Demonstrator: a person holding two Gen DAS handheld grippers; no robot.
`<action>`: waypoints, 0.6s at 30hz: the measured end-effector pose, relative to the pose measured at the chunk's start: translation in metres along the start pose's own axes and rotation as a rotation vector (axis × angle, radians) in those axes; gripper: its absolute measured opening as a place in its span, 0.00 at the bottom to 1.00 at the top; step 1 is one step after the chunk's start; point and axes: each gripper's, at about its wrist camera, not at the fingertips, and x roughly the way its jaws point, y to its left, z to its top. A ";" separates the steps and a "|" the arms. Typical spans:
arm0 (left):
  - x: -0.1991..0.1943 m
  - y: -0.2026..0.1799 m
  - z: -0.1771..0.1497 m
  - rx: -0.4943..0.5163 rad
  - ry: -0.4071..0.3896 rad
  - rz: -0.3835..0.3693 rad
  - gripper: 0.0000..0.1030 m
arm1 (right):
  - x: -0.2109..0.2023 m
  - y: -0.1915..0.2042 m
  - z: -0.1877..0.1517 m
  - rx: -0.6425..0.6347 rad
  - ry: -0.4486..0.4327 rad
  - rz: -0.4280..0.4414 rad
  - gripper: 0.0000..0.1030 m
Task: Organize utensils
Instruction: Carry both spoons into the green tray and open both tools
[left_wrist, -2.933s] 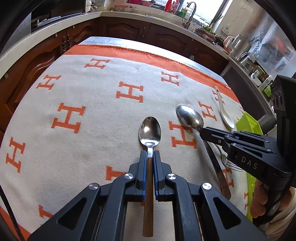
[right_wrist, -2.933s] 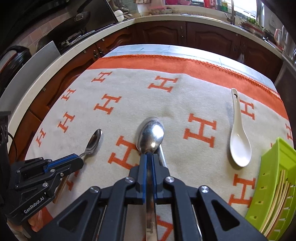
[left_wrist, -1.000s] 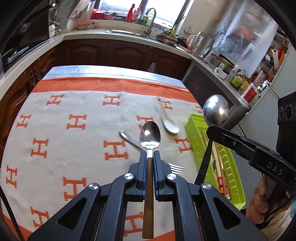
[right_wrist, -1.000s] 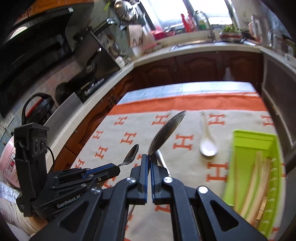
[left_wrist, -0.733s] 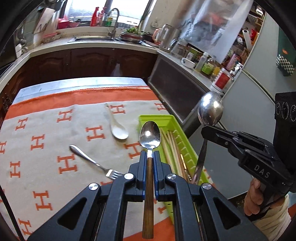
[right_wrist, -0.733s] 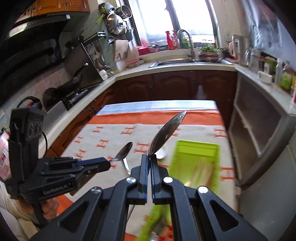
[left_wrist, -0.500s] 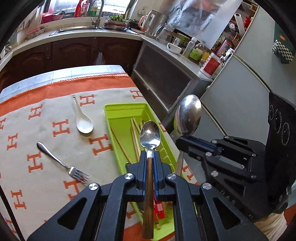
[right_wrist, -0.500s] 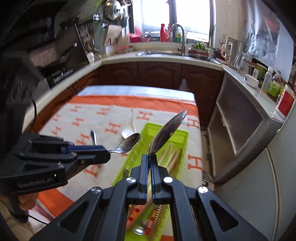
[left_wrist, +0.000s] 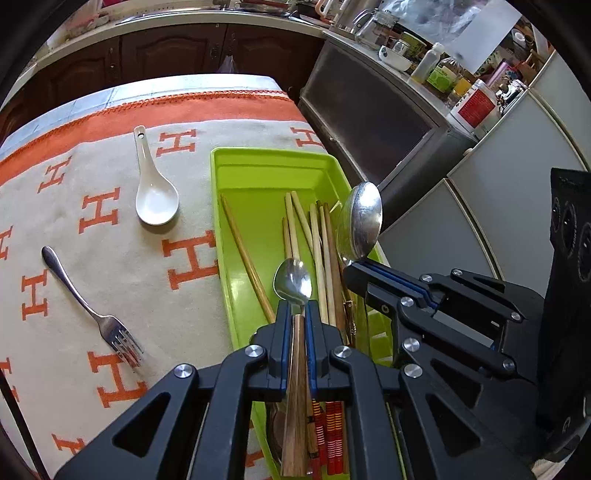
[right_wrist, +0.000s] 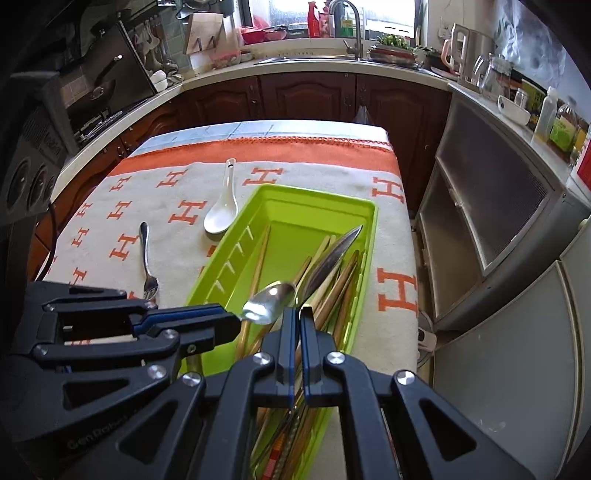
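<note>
Both spoons hang over the green tray (left_wrist: 236, 162): your left gripper (left_wrist: 295, 325) clenches the wooden-handled spoon (left_wrist: 292, 282), your right gripper (right_wrist: 297, 325) the steel spoon (right_wrist: 332, 258); lower and release next.

A table (left_wrist: 236, 83) carries an H-patterned blanket (left_wrist: 110, 236) (orange-bordered), bearing tray (left_wrist: 258, 158), ceramic spoon (left_wrist: 153, 195), fork (left_wrist: 92, 310).

Glossy green plastic tray (left_wrist: 258, 166), matt wooden chopsticks (left_wrist: 314, 236), shiny metal fork (left_wrist: 92, 314) — on woven cloth (left_wrist: 110, 258).
</note>
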 end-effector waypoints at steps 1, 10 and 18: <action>0.000 0.002 0.000 -0.007 0.001 -0.001 0.06 | 0.004 -0.002 0.002 0.015 0.004 0.005 0.03; -0.019 0.005 0.001 -0.020 -0.005 -0.043 0.21 | 0.018 -0.028 0.016 0.177 0.001 0.056 0.03; -0.050 0.012 -0.001 -0.003 -0.015 -0.039 0.21 | 0.008 -0.024 0.013 0.205 0.009 0.072 0.03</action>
